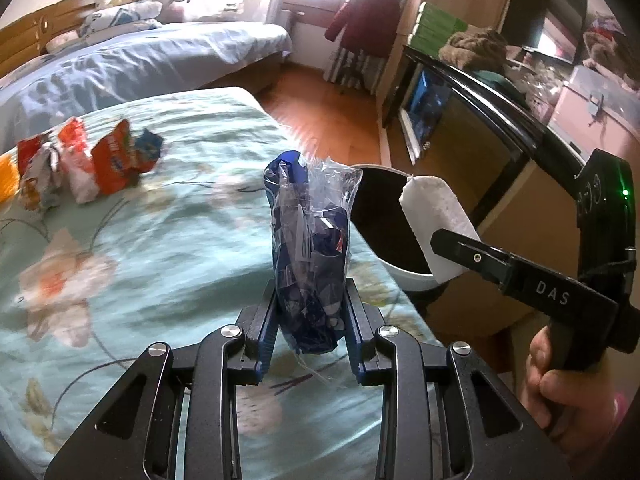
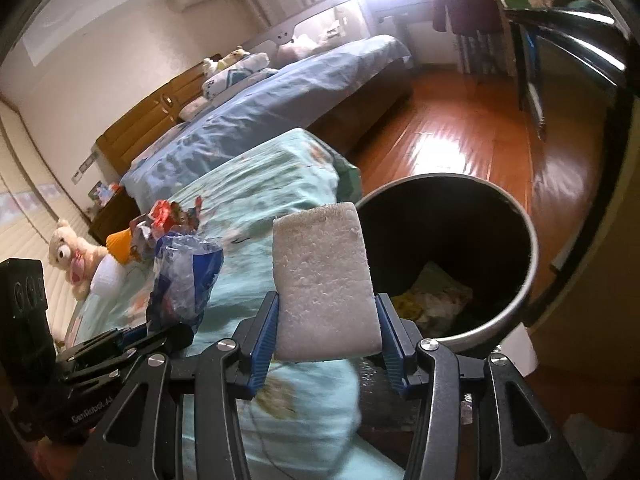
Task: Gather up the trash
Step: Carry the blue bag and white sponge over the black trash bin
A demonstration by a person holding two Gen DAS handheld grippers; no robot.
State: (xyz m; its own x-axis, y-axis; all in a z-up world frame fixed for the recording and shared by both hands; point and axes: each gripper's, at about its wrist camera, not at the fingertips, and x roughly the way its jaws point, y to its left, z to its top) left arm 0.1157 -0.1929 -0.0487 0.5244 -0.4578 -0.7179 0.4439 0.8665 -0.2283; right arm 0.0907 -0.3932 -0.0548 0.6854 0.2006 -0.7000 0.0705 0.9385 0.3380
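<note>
Presently the bin (image 2: 448, 264) stands beside the bed (image 1: 168, 216); inside lie yellow and pale crumpled scraps, kind unclear, its lower wall cut off by the right gripper (image 2: 326, 308). That gripper's fingers are clamped on a white sponge (image 2: 324, 280), near the bin's rim. The left gripper (image 1: 310, 312) has its fingers clamped on a blue-and-clear wrapper (image 1: 308, 240) over the bed. More wrappers (image 1: 88, 160) lie on the bed, print unreadable. Writing: "DAS" and "GenRobot.AI".
</note>
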